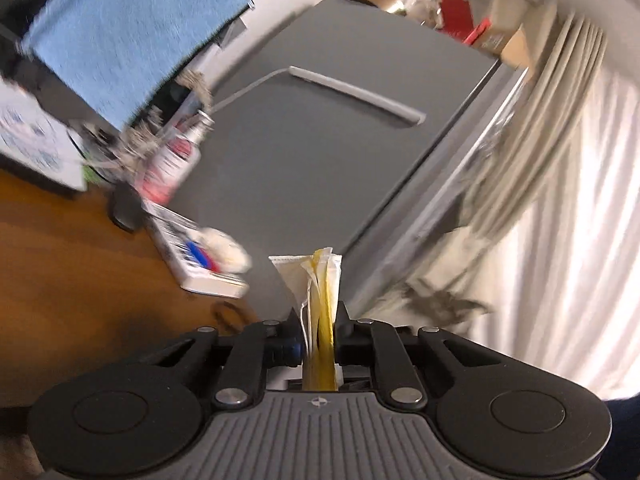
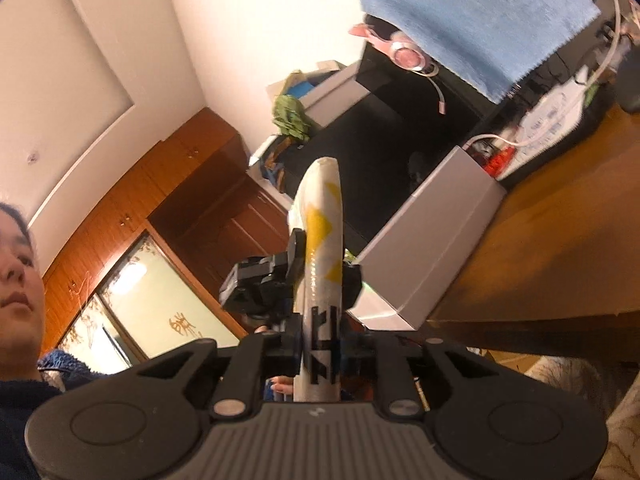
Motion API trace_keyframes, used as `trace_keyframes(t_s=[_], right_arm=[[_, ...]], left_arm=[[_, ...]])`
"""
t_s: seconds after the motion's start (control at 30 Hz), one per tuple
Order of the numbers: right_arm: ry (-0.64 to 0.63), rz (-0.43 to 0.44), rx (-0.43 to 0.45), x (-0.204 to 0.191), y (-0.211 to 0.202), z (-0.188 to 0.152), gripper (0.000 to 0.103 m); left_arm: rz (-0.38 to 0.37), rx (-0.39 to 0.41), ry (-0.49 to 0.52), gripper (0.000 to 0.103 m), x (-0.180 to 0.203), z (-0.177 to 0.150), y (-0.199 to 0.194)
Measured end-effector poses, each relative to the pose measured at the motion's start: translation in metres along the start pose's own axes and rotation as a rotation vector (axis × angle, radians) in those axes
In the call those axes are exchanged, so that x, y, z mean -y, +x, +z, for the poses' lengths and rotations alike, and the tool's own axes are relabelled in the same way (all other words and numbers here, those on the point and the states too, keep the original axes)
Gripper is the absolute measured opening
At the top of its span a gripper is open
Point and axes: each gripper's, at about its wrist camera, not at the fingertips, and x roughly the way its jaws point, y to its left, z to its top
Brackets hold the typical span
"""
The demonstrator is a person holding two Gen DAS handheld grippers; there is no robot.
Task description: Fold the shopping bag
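Observation:
In the left wrist view my left gripper (image 1: 319, 314) is shut on the shopping bag (image 1: 320, 276). Its white and yellow layers and a thin white cord stick up from between the fingers. In the right wrist view my right gripper (image 2: 322, 346) is shut on the same bag (image 2: 322, 216). There the bag is a folded white strip with yellow triangles and black markings that rises ahead of the fingers. A black housing (image 2: 256, 288), apparently the other gripper, presses against the bag just beyond my right fingertips. The bag hangs in the air, off the table.
A wooden table (image 2: 560, 220) carries a grey box (image 2: 432, 240), a book (image 1: 192, 252) and a spray can (image 1: 176, 160). A blue towel (image 2: 472, 20) hangs above it. A grey cabinet (image 1: 320, 120) and curtains (image 1: 560, 200) stand behind. The person (image 2: 16, 264) is at the left.

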Motion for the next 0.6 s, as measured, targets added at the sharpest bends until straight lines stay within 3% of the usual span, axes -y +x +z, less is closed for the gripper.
trace_keyframes(t_s=[0.03,0.1,0.2,0.3,0.4,0.53,0.57,0.6], right_arm=[[-0.001,-0.025,0.003,0.000,0.000,0.000,0.025],[-0.003,-0.092,0.003,0.001,-0.001,0.002,0.039],[0.019,-0.229,0.009,0.001,-0.004,0.008,0.044],[-0.002,-0.410,-0.006,-0.006,-0.002,0.014,0.045],[-0.087,-0.654,-0.079,-0.022,0.011,0.019,0.048],[-0.187,-0.943,-0.111,-0.044,0.034,0.027,0.050],[-0.230,-1.010,-0.108,-0.051,0.039,0.028,0.056],[-0.274,-1.077,-0.103,-0.058,0.044,0.028,0.071]], left_arm=[[0.048,-0.004,0.016,0.013,0.003,0.001,0.001],[0.171,0.010,0.066,0.013,0.010,0.003,0.003],[0.322,0.051,0.153,0.013,0.020,0.003,0.005],[0.448,0.081,0.259,0.013,0.028,0.002,0.012],[0.543,0.111,0.370,0.013,0.035,-0.001,0.019],[0.678,0.096,0.574,0.013,0.048,-0.009,0.034],[0.718,0.099,0.642,0.013,0.051,-0.014,0.039],[0.762,0.104,0.725,0.013,0.055,-0.021,0.043]])
